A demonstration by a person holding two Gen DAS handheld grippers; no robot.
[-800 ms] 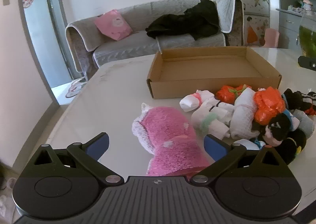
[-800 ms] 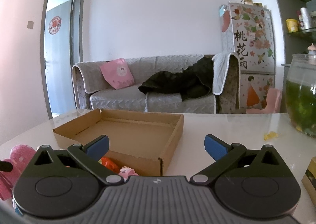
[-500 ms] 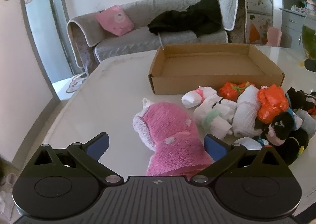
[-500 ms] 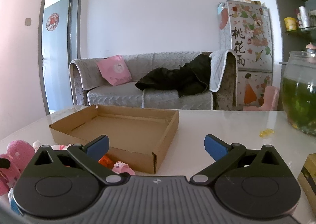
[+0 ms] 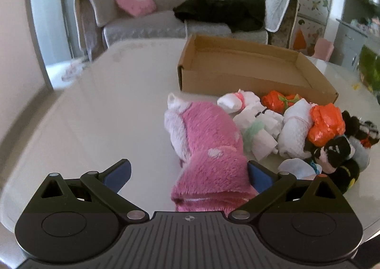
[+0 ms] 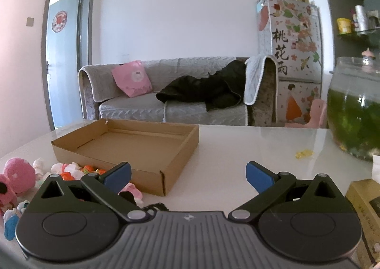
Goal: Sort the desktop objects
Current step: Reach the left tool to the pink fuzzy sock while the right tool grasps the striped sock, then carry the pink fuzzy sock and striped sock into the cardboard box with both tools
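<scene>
A fluffy pink sock bundle lies on the white table, its near end between the jaws of my open left gripper; the right finger touches it. To its right is a pile of rolled socks, white, orange and black. An empty shallow cardboard box stands behind the pile. My right gripper is open and empty above the table, in front of the box. The pink bundle and part of the pile show at the left of the right wrist view.
A glass fish bowl with green water stands at the right. A yellowish box sits at the near right table edge. A small yellow scrap lies on the table. A grey sofa is beyond the table.
My left gripper has moved left and forward, so the pink bundle and pile shifted right in its view. My right gripper has risen and shifted right, showing more of the box's inside.
</scene>
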